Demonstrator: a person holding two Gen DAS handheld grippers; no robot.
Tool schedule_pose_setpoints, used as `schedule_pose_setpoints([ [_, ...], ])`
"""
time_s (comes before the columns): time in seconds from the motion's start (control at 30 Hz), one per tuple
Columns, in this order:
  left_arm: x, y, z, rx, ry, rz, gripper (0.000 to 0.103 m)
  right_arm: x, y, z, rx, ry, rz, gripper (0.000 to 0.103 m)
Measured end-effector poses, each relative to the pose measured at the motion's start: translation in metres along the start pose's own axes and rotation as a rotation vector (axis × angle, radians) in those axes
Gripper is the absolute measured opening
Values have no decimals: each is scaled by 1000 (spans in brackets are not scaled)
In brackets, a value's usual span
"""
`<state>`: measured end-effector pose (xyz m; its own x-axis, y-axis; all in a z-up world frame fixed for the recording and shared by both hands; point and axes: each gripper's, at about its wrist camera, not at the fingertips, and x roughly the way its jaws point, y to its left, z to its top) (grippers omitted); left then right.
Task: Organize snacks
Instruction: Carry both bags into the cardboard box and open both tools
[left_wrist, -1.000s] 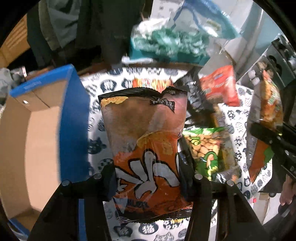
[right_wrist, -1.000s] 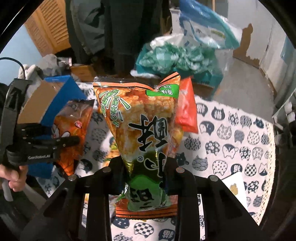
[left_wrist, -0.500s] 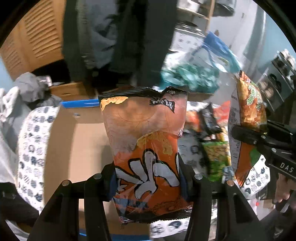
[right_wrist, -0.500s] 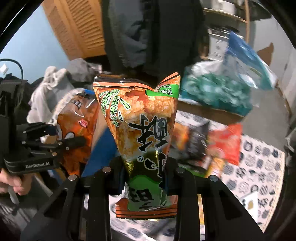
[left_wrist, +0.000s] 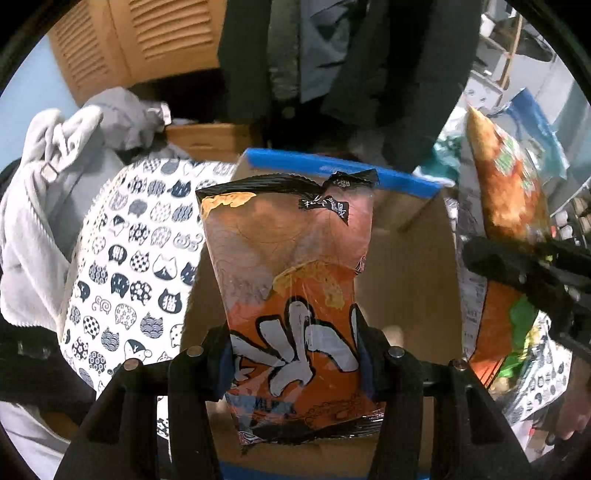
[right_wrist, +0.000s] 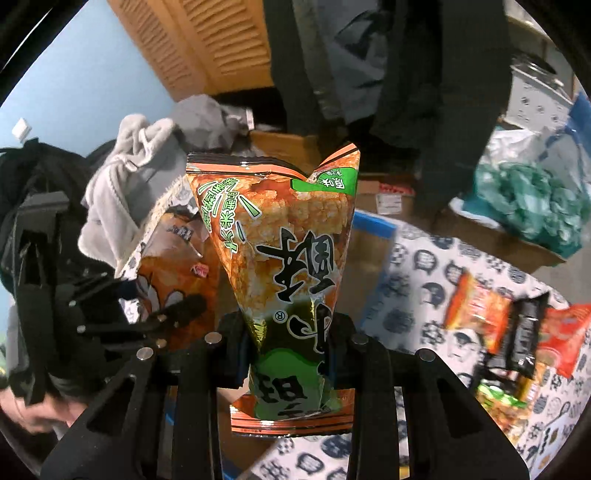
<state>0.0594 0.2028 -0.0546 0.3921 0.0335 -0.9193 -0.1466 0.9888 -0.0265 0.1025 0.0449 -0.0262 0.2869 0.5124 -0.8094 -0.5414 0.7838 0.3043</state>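
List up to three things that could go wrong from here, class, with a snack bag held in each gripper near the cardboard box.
1. The left gripper pinches the orange bag only near its lower end, so the bag could slip or flop.
2. The right gripper and its green-and-orange bag sit close beside the left one; they might collide over the cardboard box.
3. A released bag could catch the box's blue rim and fall onto the cat-print cloth.

Your left hand-held gripper (left_wrist: 295, 354) holds its snack bag (left_wrist: 291, 295) over the open cardboard box (left_wrist: 406, 295) on the counter (left_wrist: 125, 258). To its right, your right hand-held gripper (right_wrist: 284, 347) holds a second bag (right_wrist: 280, 258) beside it. More snack packets (right_wrist: 517, 332) lie on the counter, right of the box.
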Motion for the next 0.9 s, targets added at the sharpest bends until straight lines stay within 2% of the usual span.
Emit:
schedule_pose_setpoints([
  [0.27,33,23,-15,-39,72,11,53,60,19,6,24,100,-9,29],
  [0.5,55,13,-24,-13,145,22,53,97,22,-3,40,190,-40,30],
  [0.6,63,13,-26,-32,172,17,53,115,17,-11,58,241,-66,30],
  [0.77,70,14,-23,-38,177,28,53,131,13,-22,78,294,-94,30],
  [0.9,75,13,-22,-40,180,44,55,134,12,-25,76,300,-111,30],
])
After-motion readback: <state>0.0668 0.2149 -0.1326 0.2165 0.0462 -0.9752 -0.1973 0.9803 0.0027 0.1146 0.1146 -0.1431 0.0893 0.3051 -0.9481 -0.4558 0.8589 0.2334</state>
